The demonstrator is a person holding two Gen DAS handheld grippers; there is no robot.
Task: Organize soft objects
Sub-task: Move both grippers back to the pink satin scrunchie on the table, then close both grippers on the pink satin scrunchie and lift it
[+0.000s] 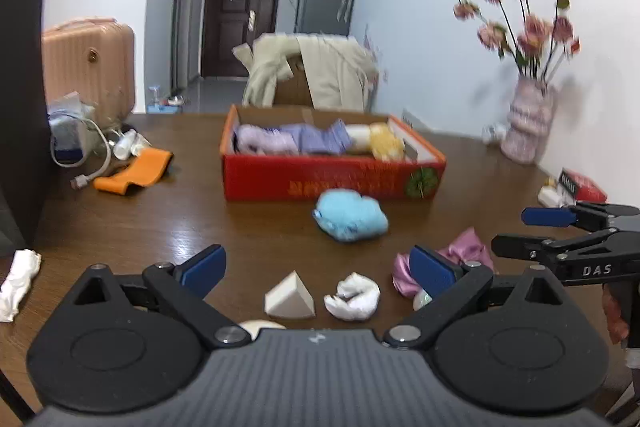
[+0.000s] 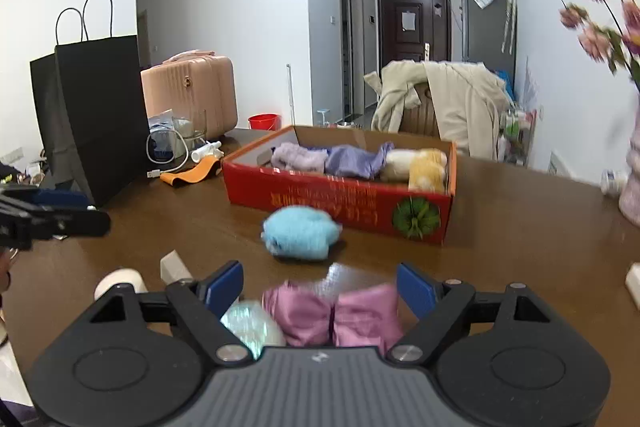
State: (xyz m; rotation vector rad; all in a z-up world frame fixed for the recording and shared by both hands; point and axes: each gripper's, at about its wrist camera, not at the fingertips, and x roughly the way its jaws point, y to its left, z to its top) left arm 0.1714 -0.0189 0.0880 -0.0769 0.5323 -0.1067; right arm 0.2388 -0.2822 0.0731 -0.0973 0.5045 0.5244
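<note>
Two handheld tools hover low over a brown wooden surface (image 1: 120, 227) strewn with soft things. Left tool (image 1: 316, 269) gapes wide and empty, its blue pads flanking a white foam wedge (image 1: 290, 297) and a crumpled white cloth (image 1: 353, 297) that lie on the surface between and below them, untouched. Right tool (image 2: 320, 287) also stands wide open with nothing gripped; a pink satin scrunchie (image 2: 334, 315) lies on the surface between its pads, with a pale iridescent ball (image 2: 250, 325) just beside it. Ahead of both, a light blue fluffy bundle (image 1: 351, 215) rests near the front wall of a red cardboard box (image 1: 332, 179), which holds rolled lilac, purple, cream and yellow fabrics (image 1: 320, 139) side by side. An orange band (image 1: 136, 173) lies well apart, near a white charger cable.
</note>
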